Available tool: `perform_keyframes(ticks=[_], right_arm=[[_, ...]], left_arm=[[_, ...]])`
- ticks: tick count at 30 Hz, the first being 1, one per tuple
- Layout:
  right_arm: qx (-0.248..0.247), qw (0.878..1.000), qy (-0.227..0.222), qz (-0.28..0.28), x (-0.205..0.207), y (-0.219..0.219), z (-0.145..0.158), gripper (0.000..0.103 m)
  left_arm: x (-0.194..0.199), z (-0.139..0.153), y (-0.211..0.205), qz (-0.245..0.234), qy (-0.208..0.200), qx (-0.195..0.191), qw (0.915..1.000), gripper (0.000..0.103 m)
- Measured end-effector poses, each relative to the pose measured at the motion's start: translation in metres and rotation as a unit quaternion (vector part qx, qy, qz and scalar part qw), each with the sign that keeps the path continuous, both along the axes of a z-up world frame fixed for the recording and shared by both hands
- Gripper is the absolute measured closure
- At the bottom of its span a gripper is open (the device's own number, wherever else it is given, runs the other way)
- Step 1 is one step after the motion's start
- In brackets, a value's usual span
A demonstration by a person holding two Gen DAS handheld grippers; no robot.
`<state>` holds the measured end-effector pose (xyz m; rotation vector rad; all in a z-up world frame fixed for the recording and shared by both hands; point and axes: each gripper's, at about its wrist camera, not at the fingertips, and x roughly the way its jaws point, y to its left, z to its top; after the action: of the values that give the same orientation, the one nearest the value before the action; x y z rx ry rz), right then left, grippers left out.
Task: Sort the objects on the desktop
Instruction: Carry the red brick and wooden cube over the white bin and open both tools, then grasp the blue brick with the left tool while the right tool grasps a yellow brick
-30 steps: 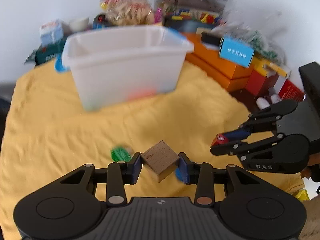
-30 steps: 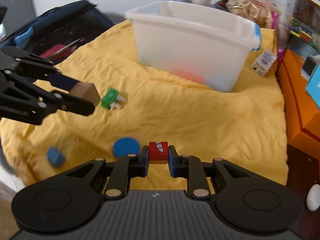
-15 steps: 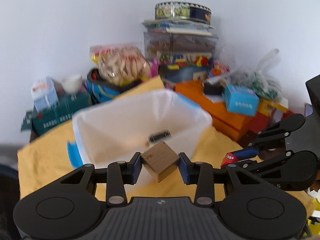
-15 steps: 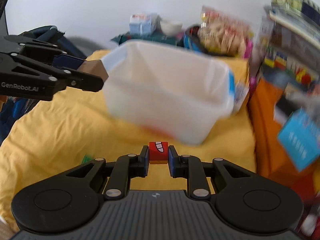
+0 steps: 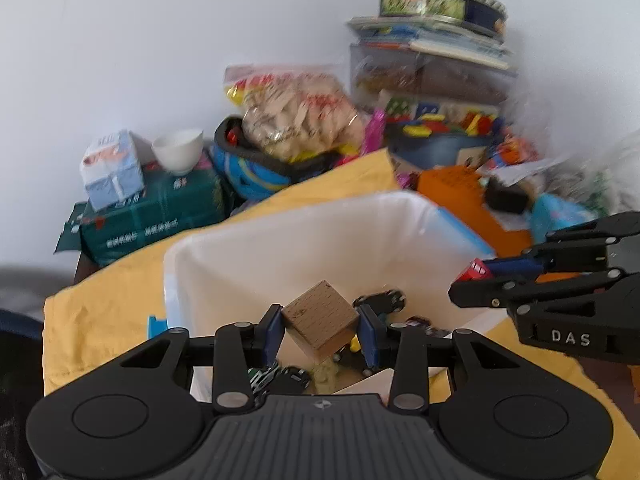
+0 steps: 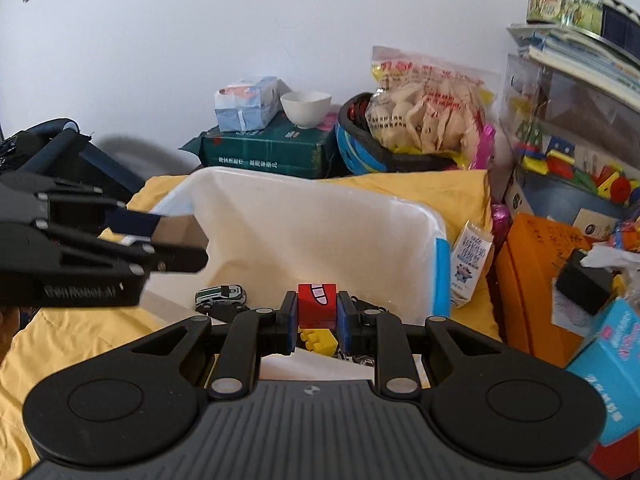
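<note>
My left gripper (image 5: 320,330) is shut on a wooden cube (image 5: 320,326) and holds it above the open white plastic bin (image 5: 248,248). My right gripper (image 6: 317,314) is shut on a red block with a white mouth print (image 6: 317,305), also over the bin (image 6: 320,236). The right gripper shows at the right of the left wrist view (image 5: 476,280); the left gripper shows at the left of the right wrist view (image 6: 176,248). Toy cars (image 6: 220,294) and a yellow brick (image 6: 318,340) lie inside the bin.
The bin stands on a yellow cloth (image 6: 72,328). Behind it are a green box (image 6: 264,152), a tissue pack (image 6: 246,102), a white bowl (image 6: 306,108) and a snack bag (image 6: 428,104). Orange boxes (image 6: 532,280) and stacked toy containers (image 6: 568,120) crowd the right.
Both grippers rose from the cloth and moved forward over the bin, each still holding its block. The bin's inside now shows below the fingers.
</note>
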<state>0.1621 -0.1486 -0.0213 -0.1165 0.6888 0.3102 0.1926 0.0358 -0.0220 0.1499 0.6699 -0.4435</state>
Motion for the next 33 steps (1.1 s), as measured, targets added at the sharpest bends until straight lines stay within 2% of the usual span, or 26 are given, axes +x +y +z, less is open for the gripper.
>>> perform_keyframes(ticks=[16,18,19,22,25,27,28,30,31,33], right_arm=[[-0.008,1.0,0.023,-0.013,0.02,0.005,-0.018,0.08],[-0.009,0.999,0.025,-0.025,0.024,0.006,-0.019,0.071],[-0.01,0.999,0.027,-0.03,0.026,0.006,-0.019,0.06],[-0.011,0.999,0.018,-0.03,0.022,0.005,-0.016,0.058],[-0.001,1.0,-0.005,-0.02,0.003,-0.004,-0.005,0.057],[0.017,1.0,-0.021,-0.006,-0.014,-0.015,0.003,0.054],[0.022,0.999,-0.025,0.004,-0.023,-0.02,0.005,0.053],[0.028,0.999,-0.029,0.03,-0.042,-0.029,0.005,0.053],[0.026,0.999,-0.025,0.04,-0.051,-0.032,0.003,0.053],[0.019,0.998,-0.012,0.061,-0.068,-0.037,-0.006,0.053]], left_arm=[[0.017,-0.012,-0.001,0.036,0.022,0.018,0.999,0.06],[0.017,-0.012,-0.003,0.045,0.018,0.029,0.9984,0.06],[0.017,-0.013,-0.004,0.05,0.016,0.034,0.998,0.057],[0.013,-0.008,-0.001,0.066,0.016,0.035,0.9971,0.052],[-0.004,0.006,0.011,0.087,0.0,0.023,0.9959,0.048],[-0.025,0.018,0.023,0.092,-0.018,0.005,0.9956,0.039],[-0.039,0.022,0.029,0.088,-0.024,-0.007,0.9958,0.031],[-0.067,0.024,0.04,0.069,-0.034,-0.02,0.9968,0.027],[-0.081,0.021,0.043,0.058,-0.035,-0.015,0.9976,0.027],[-0.11,0.006,0.044,0.041,-0.032,0.02,0.9985,0.027]])
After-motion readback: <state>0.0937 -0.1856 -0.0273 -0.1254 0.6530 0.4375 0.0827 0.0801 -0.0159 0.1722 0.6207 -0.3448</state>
